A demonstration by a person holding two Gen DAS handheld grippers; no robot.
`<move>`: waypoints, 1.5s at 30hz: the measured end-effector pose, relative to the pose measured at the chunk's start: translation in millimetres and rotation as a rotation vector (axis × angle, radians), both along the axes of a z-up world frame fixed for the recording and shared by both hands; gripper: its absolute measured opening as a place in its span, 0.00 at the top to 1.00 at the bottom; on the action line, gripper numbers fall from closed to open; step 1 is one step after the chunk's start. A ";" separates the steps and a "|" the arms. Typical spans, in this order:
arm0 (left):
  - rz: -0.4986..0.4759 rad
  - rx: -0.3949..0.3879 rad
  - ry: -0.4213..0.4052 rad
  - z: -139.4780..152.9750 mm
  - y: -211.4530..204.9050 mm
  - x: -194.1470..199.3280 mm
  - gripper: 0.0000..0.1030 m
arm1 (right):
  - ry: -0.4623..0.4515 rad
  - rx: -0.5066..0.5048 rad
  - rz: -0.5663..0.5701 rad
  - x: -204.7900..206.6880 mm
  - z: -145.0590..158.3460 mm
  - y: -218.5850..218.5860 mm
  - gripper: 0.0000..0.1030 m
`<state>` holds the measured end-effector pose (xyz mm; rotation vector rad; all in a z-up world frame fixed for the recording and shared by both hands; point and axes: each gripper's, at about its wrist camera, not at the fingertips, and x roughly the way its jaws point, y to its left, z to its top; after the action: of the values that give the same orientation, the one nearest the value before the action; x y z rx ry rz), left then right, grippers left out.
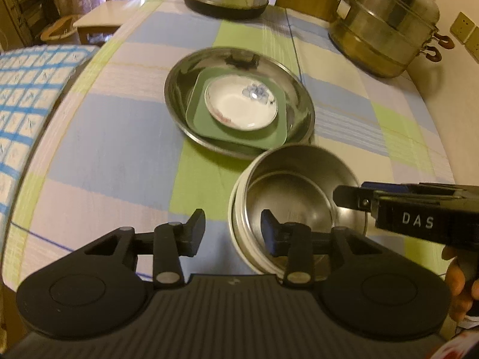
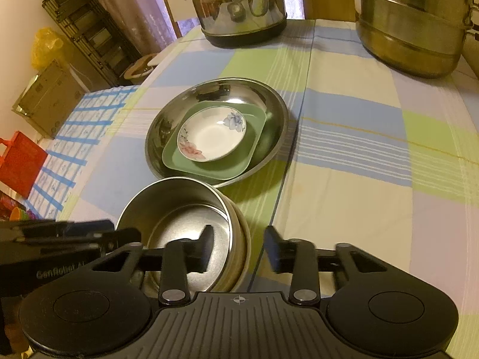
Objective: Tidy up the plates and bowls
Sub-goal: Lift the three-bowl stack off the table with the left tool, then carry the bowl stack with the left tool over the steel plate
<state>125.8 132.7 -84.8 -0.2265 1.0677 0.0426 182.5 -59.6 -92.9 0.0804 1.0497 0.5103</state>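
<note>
Two steel bowls (image 1: 296,197) (image 2: 185,209) sit nested on the checked tablecloth, close in front of me. My left gripper (image 1: 232,233) straddles their left rim, one finger outside and one inside, open with a gap on both sides. My right gripper (image 2: 241,249) straddles the right rim in the same way, also open and not pressing. Behind them stands a wide steel basin (image 1: 179,89) (image 2: 269,101) that holds a green square plate (image 1: 209,125) (image 2: 209,164) and, on top of it, a white floral dish (image 1: 239,104) (image 2: 209,134).
A steel kettle (image 2: 239,9) stands at the table's back edge, and a tall steamer pot (image 2: 413,30) at the back right. A blue checked cloth (image 1: 27,89) lies off the table's left edge. Beyond are a red bag (image 2: 18,161) and a dark rack (image 2: 83,30).
</note>
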 end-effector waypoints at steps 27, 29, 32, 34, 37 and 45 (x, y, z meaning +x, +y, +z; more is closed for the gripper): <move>0.029 -0.094 0.038 -21.0 3.7 10.3 0.75 | 0.122 0.016 -0.062 14.9 -22.4 5.7 0.78; 0.034 -0.094 0.035 -21.3 4.0 10.2 0.75 | 0.123 0.014 -0.062 15.7 -22.4 5.6 0.78; 0.036 -0.089 0.034 -21.0 3.0 10.4 0.74 | 0.134 0.009 -0.068 18.6 -22.1 5.8 0.78; 0.037 -0.087 0.032 -20.6 2.2 10.4 0.74 | 0.132 0.007 -0.066 19.4 -22.2 7.1 0.78; 0.036 -0.074 0.033 -19.5 -0.6 10.8 0.75 | 0.129 0.006 -0.064 18.8 -22.3 7.4 0.78; 0.034 -0.069 0.035 -18.1 -2.2 11.2 0.75 | 0.125 -0.001 -0.056 17.8 -20.5 8.2 0.81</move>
<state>137.1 130.5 -102.9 -0.3075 1.1017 0.0404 200.4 -51.4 -113.4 0.1419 1.1662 0.4583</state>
